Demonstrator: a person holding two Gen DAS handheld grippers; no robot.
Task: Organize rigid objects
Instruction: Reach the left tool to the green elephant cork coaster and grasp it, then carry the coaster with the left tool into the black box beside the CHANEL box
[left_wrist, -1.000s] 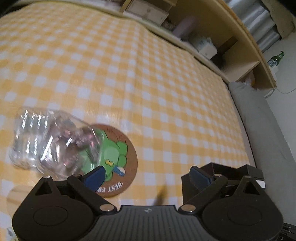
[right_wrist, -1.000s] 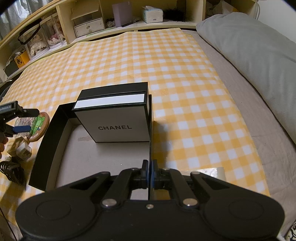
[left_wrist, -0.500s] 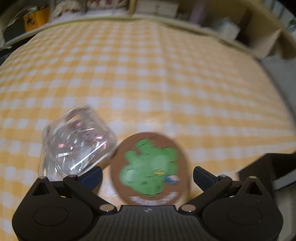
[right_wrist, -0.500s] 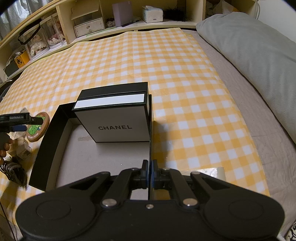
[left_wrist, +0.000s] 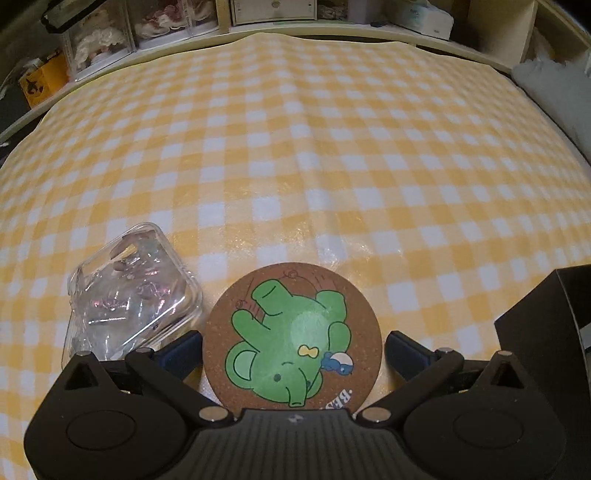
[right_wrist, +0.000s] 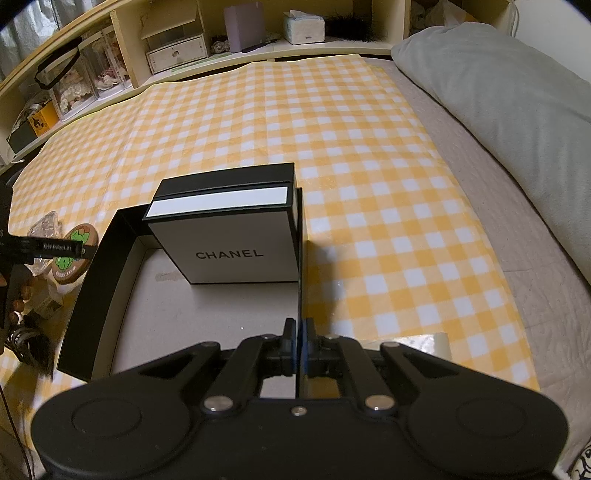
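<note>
White box (right_wrist: 229, 236) already sits in the black tray (right_wrist: 96, 288). Left gripper (left_wrist: 293, 349) wide open around the coaster (left_wrist: 291, 336) on the bed, ungrasped. Right gripper (right_wrist: 298, 345) pinches the tray wall. Clear case (left_wrist: 133, 291) and other small items remain outside.

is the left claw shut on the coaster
No, the left claw is open, its fingers standing on either side of the coaster without pressing it.

Your round cork coaster (left_wrist: 291, 339), green elephant print, lies flat beside the black tray (right_wrist: 94, 280); the white Chanel box (right_wrist: 229, 243) stands inside it.
</note>
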